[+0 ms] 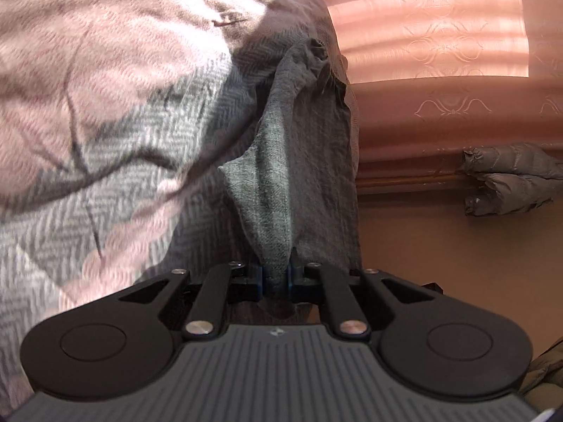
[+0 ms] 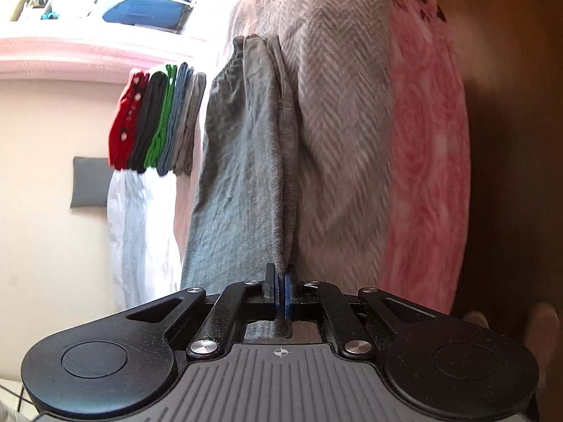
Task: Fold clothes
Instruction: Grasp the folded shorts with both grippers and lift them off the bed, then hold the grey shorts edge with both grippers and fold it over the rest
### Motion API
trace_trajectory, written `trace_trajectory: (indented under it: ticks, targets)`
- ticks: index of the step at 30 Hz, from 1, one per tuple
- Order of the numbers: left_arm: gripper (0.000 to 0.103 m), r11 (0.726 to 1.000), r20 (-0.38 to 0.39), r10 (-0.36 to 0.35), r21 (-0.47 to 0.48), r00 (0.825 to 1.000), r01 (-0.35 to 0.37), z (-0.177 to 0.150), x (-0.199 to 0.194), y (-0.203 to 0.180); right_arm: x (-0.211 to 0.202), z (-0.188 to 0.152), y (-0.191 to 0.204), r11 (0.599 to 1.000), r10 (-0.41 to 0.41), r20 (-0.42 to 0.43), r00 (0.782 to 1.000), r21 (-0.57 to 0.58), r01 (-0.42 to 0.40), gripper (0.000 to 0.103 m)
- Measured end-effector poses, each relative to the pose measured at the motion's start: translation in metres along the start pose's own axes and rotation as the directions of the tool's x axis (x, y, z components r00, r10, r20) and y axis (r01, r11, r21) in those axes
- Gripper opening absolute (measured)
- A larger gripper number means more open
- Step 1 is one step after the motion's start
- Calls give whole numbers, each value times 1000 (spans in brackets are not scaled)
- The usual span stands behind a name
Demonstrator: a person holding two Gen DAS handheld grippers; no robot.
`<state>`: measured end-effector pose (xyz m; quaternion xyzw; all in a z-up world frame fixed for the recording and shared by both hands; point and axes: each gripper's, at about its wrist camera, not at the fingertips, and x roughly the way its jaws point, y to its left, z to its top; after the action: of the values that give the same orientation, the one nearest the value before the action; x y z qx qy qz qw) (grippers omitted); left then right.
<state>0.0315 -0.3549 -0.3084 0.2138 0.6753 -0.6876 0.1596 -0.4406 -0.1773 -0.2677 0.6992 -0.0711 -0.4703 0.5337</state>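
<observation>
A grey garment (image 1: 278, 176) runs up from my left gripper (image 1: 276, 277), whose blue pads are shut on a bunched fold of it. The same grey garment (image 2: 242, 176) shows in the right wrist view with an elastic waistband at its far end, and my right gripper (image 2: 282, 290) is shut on its near edge. The cloth lies over a grey and pink herringbone blanket (image 1: 116, 112), which also fills the right wrist view (image 2: 337, 140).
A stack of folded clothes (image 2: 155, 119) in red, black, green, blue and grey sits left of the garment on a white cloth (image 2: 137, 225). A pink patterned bedspread (image 1: 440, 45) and a grey puffy item (image 1: 510, 179) lie to the right. A pink rose blanket (image 2: 425, 161) borders the wood.
</observation>
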Motion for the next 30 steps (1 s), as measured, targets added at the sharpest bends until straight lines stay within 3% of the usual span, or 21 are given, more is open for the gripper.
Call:
trace_trajectory:
  ticks: [5, 9, 16, 23, 25, 27, 28, 29, 30]
  targets:
    - [8, 993, 17, 18, -121, 1000, -15, -44, -13, 2, -20, -23, -6, 997, -23, -68, 997, 73, 28, 1]
    - [9, 983, 92, 5, -183, 996, 12, -33, -13, -4, -14, -4, 2, 993, 5, -81, 997, 118, 4, 1]
    - [10, 957, 204, -46, -272, 978, 102, 47, 5, -23, 9, 79, 29, 977, 38, -80, 996, 211, -20, 1]
    - [17, 947, 229, -20, -308, 973, 92, 145, 58, -25, 50, 162, 30, 944, 18, -60, 998, 331, 3, 1]
    - [37, 937, 235, 10, -341, 972, 73, 165, 74, -18, 63, 179, 26, 941, 16, -28, 999, 338, -6, 1]
    - [45, 925, 239, 58, -378, 969, 38, 180, 86, -10, 72, 188, 20, 936, 24, 29, 999, 351, -33, 20]
    - [45, 920, 242, 77, -391, 967, 25, 184, 89, -8, 71, 189, 18, 937, 13, 73, 997, 347, -38, 44]
    - [45, 919, 252, 85, -393, 964, 21, 187, 89, -7, 68, 188, 19, 943, 11, 128, 992, 327, -53, 57]
    - [45, 925, 271, 86, -380, 959, 24, 188, 86, -8, 63, 187, 21, 953, 24, 183, 983, 293, -78, 58]
